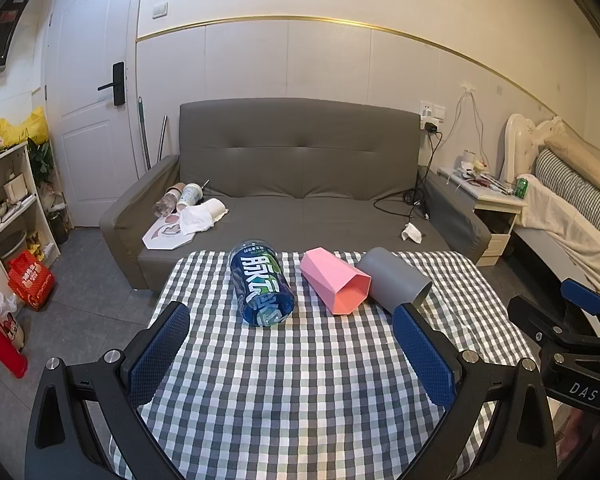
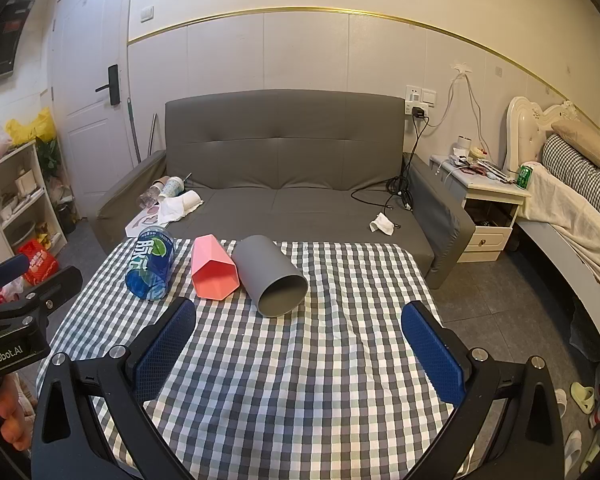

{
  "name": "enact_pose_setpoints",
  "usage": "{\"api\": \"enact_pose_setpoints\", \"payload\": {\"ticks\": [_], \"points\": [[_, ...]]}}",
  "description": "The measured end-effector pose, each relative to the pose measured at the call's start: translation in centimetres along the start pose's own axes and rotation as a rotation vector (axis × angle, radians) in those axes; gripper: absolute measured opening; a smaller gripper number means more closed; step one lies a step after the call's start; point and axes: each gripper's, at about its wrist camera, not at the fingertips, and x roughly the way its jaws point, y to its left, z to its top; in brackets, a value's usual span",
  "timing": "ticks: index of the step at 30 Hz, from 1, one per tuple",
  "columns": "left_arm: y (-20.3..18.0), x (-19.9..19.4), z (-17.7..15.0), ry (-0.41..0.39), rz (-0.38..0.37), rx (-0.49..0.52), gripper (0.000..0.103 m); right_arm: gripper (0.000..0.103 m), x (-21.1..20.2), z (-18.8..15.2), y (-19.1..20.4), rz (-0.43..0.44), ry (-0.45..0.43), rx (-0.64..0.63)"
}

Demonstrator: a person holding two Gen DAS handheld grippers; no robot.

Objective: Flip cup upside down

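Three cups lie on their sides in a row on the checked tablecloth [image 1: 300,380], mouths toward me: a clear blue printed cup [image 1: 261,282] on the left, a pink hexagonal cup [image 1: 334,286] in the middle, a grey round cup [image 1: 394,280] on the right. They also show in the right wrist view: blue [image 2: 151,268], pink [image 2: 213,267], grey [image 2: 270,276]. My left gripper [image 1: 296,316] is open and empty, just short of the cups. My right gripper [image 2: 300,316] is open and empty, below and right of the grey cup.
A grey sofa [image 1: 300,184] with cups and paper on its seat stands behind the table. A shelf [image 1: 8,200] and red bags are at the left. A nightstand [image 2: 488,208] and bed [image 2: 572,208] are at the right. The right gripper [image 1: 572,320] shows in the left wrist view.
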Motion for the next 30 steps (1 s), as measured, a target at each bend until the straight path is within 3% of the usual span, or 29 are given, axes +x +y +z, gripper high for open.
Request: {"api": "enact_pose_setpoints", "payload": {"ticks": [30], "points": [[-0.01,-0.07,-0.03,0.001,-0.005,-0.008,0.103,0.103,0.12,-0.03,0.04,0.001,0.004,-0.001]]}}
